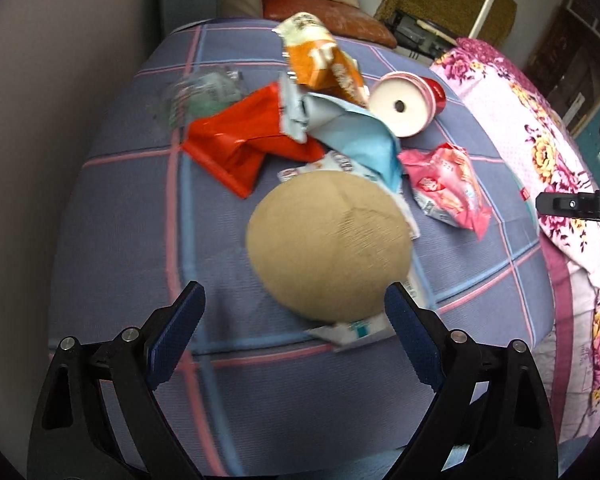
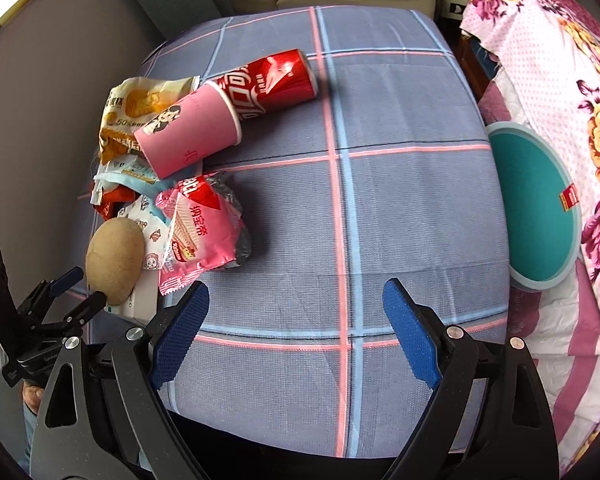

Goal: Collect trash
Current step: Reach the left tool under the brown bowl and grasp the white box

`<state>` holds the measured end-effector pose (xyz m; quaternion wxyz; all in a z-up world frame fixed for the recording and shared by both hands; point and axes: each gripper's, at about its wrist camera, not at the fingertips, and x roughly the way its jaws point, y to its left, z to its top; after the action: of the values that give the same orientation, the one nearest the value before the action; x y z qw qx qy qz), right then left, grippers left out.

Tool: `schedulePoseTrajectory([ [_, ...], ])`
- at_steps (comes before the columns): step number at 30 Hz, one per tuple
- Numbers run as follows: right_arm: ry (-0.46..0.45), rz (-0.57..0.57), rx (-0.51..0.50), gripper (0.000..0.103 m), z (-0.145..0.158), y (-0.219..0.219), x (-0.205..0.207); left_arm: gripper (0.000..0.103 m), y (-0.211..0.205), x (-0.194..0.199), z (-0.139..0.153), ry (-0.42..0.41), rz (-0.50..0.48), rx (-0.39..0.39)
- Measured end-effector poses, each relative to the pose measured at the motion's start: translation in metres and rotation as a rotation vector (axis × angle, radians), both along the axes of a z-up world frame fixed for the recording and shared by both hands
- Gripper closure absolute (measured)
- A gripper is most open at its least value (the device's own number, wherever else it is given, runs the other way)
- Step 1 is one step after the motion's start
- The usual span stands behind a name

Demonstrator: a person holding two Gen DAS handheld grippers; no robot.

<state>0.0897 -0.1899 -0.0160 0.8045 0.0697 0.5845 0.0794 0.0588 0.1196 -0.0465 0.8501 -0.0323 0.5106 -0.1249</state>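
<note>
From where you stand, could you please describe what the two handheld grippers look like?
Both the left gripper and the right gripper have black angular arms with triangular cutouts and silver pivot bolts. Their fingers carry textured blue pads. No cables or sleeves are visible.

Bare checked cloth lies open right of the wrapper heap; the teal bin flanks it.

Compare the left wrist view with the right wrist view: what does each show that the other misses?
Left wrist only: a crumpled clear plastic wrapper behind the red bag.
Right wrist only: the teal bin beside the bed, and the red soda can side on.
Both: the potato, pink paper cup, pink wafer wrapper, plaid sheet.
</note>
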Motion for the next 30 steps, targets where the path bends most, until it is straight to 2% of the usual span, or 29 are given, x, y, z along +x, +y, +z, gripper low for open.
schedulePoseTrajectory([
  [6,0.012,0.03,-0.011,0.019,-0.003,0.02,0.007,0.011,0.022,-0.005,-0.006,-0.003,0.009,0.047],
  [8,0.015,0.043,-0.011,0.019,-0.004,0.028,0.008,0.011,0.024,-0.003,-0.008,0.021,-0.004,0.009],
  [10,0.021,0.047,-0.015,0.019,-0.006,0.033,0.01,0.011,0.015,-0.003,-0.006,0.019,-0.045,-0.025],
  [13,0.027,0.046,-0.015,0.019,-0.008,0.038,0.014,0.011,-0.007,0.002,-0.004,-0.009,-0.098,0.024],
  [15,0.025,0.044,-0.013,0.019,-0.009,0.039,0.014,0.011,-0.02,0.009,-0.005,-0.005,-0.133,0.023],
  [18,0.028,0.039,-0.012,0.019,-0.01,0.037,0.015,0.004,-0.032,0.019,-0.011,0.005,-0.133,0.051],
  [22,0.037,0.029,-0.006,0.019,-0.014,0.031,0.016,0.004,-0.042,0.022,-0.014,-0.018,-0.124,0.07],
  [23,0.037,0.028,-0.004,0.019,-0.014,0.03,0.017,0.008,-0.043,0.023,-0.012,-0.034,-0.12,0.055],
  [24,0.034,0.027,0.0,0.019,-0.015,0.029,0.017,0.018,-0.042,0.022,-0.009,-0.045,-0.11,0.046],
  [25,0.031,0.026,0.004,0.019,-0.015,0.027,0.017,0.021,-0.047,0.022,-0.008,-0.043,-0.113,0.031],
  [26,0.029,0.023,0.007,0.019,-0.015,0.025,0.017,0.029,-0.047,0.021,-0.005,-0.046,-0.113,0.015],
  [27,0.027,0.021,0.014,0.019,-0.015,0.024,0.017,0.05,-0.047,0.019,0.0,-0.056,-0.116,0.006],
  [29,0.024,0.019,0.024,0.019,-0.016,0.022,0.016,0.069,-0.047,0.019,0.007,-0.053,-0.133,-0.012],
  [30,0.023,0.017,0.029,0.019,-0.016,0.02,0.016,0.069,-0.049,0.018,0.011,-0.059,-0.14,-0.019],
])
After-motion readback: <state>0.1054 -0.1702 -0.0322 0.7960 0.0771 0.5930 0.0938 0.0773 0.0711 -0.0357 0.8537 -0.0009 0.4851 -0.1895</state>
